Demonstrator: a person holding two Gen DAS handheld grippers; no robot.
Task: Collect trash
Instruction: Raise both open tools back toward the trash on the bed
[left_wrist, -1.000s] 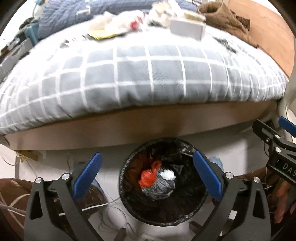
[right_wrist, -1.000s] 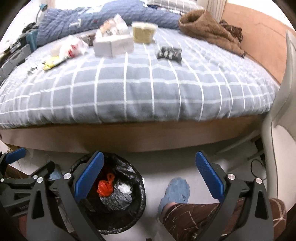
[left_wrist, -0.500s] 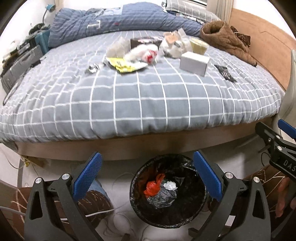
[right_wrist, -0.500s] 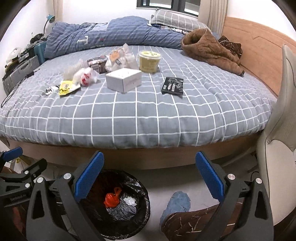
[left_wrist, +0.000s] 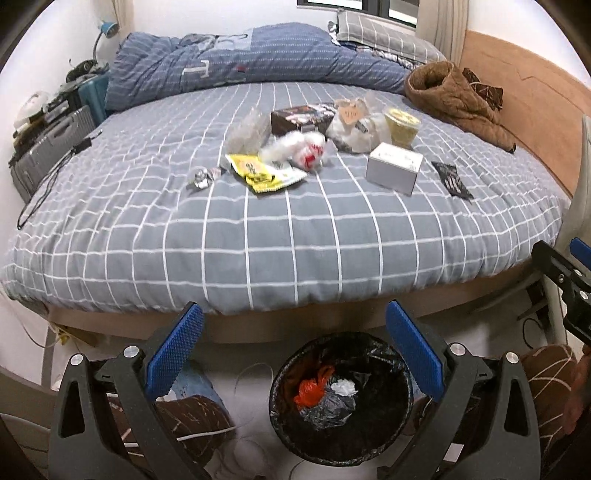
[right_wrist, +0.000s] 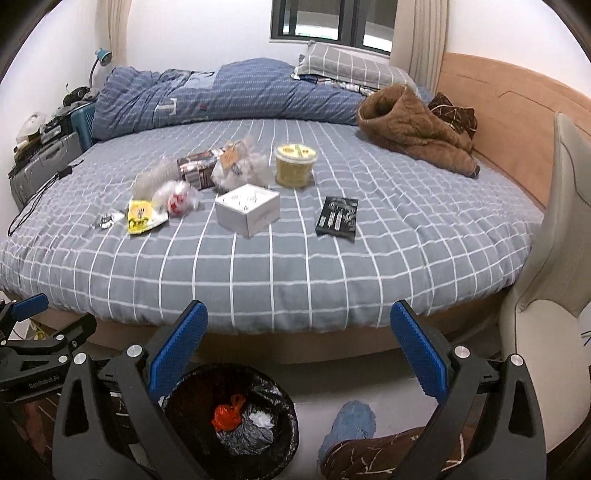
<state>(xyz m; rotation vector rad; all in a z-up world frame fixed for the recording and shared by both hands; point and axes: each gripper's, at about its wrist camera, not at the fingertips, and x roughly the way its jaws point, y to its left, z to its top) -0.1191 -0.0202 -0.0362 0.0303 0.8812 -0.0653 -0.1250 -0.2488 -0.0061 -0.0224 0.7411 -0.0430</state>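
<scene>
Views have tilted up from the trash bin (left_wrist: 340, 398) onto the bed (right_wrist: 295, 266); both jaws gape wide, empty.

A grey bedcover with a white grid (right_wrist: 295, 266) lies over the low wooden bed frame (right_wrist: 280, 350). At its far side a rumpled blue striped quilt (right_wrist: 221, 96) stretches across, with a grey checked pillow (right_wrist: 347, 68) behind it under the dark-framed window (right_wrist: 332, 22). A brown fleece garment (right_wrist: 410, 129) is bunched beside the curved wooden headboard (right_wrist: 517, 122). By the left wall stand a grey hard-shell suitcase (left_wrist: 48, 147) and a teal case (left_wrist: 92, 96), with a blue desk lamp (right_wrist: 101, 59) above; a black cable (left_wrist: 44, 184) trails over the cover. A cream chair back (right_wrist: 569, 229) rises on the right
</scene>
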